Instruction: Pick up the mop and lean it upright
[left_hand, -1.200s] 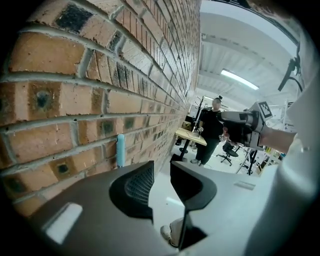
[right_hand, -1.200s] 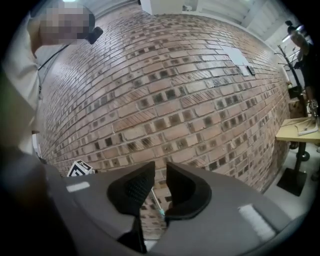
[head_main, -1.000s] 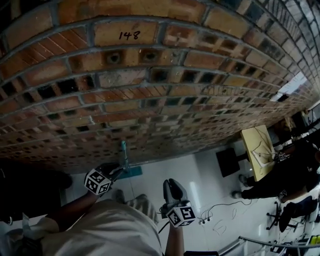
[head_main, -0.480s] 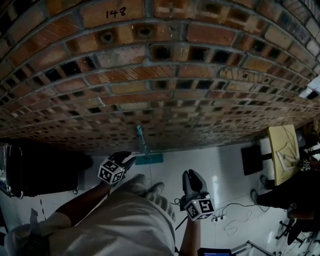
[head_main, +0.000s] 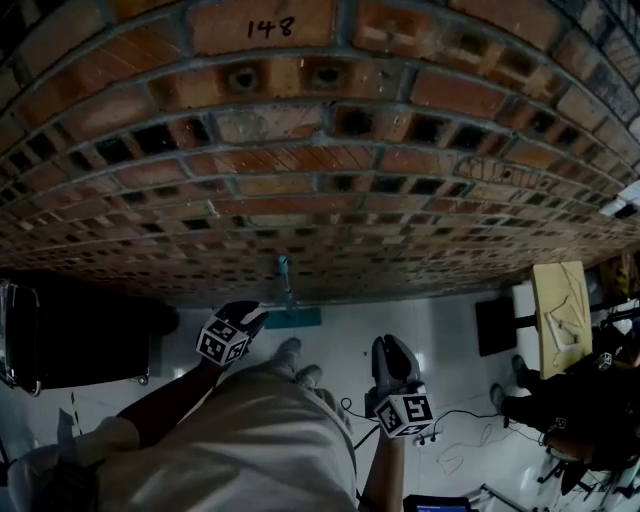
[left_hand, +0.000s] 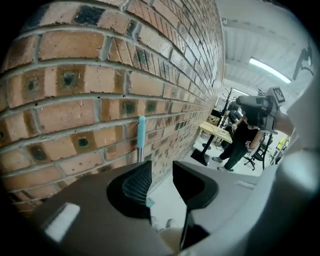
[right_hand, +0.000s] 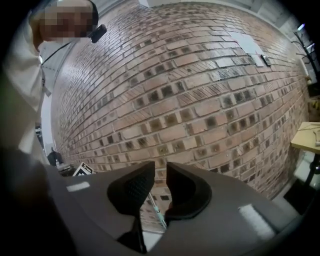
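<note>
Your left gripper (head_main: 249, 313) has come off the mop (head_main: 288, 296), jaws just opening, empty; the right gripper (head_main: 392, 350) is almost closed, empty. At the left gripper's 2 o'clock the mop leans upright on the brick wall (head_main: 330, 190): teal grip, metal shaft, teal head.

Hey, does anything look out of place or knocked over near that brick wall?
Nothing stands out. The mop leans upright against the brick wall, its head down on the floor. The left gripper has just been opening its jaws, and nothing is between them.
</note>
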